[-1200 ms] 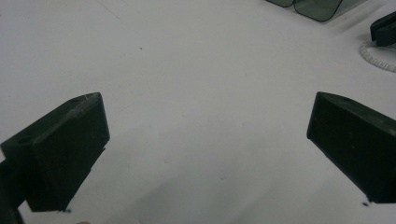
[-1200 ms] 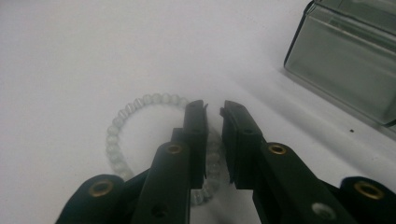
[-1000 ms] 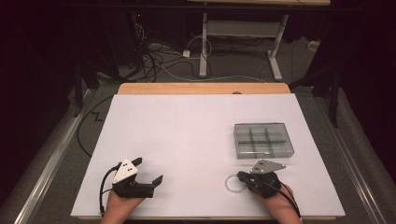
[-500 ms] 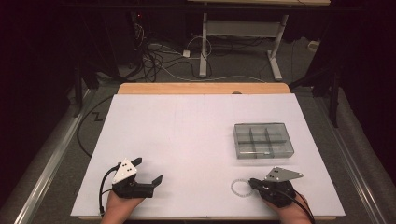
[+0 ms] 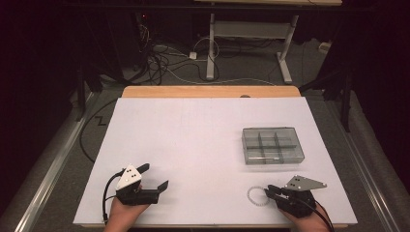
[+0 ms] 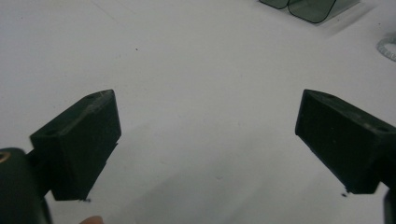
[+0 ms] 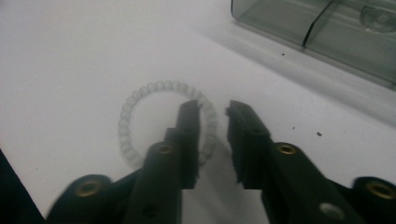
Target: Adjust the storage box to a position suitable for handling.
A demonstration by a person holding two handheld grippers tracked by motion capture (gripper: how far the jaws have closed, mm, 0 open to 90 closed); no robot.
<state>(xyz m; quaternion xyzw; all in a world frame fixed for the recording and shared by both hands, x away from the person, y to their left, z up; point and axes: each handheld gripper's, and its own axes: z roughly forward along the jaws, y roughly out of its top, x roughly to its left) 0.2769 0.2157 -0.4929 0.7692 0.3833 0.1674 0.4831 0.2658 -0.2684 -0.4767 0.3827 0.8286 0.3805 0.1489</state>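
The right gripper (image 7: 210, 109) hangs low at the near right of the table (image 5: 193, 145), its jaws a narrow gap apart and just opening. One jaw tip lies over the rim of the bead bracelet (image 7: 140, 93); the bead ring passes between the jaws, and neither visibly pinches it. The bracelet (image 5: 255, 195) lies flat on the white top, near the grey divided box (image 5: 273, 145). The left gripper (image 6: 208, 135) rests at the near left, jaws wide apart and empty.
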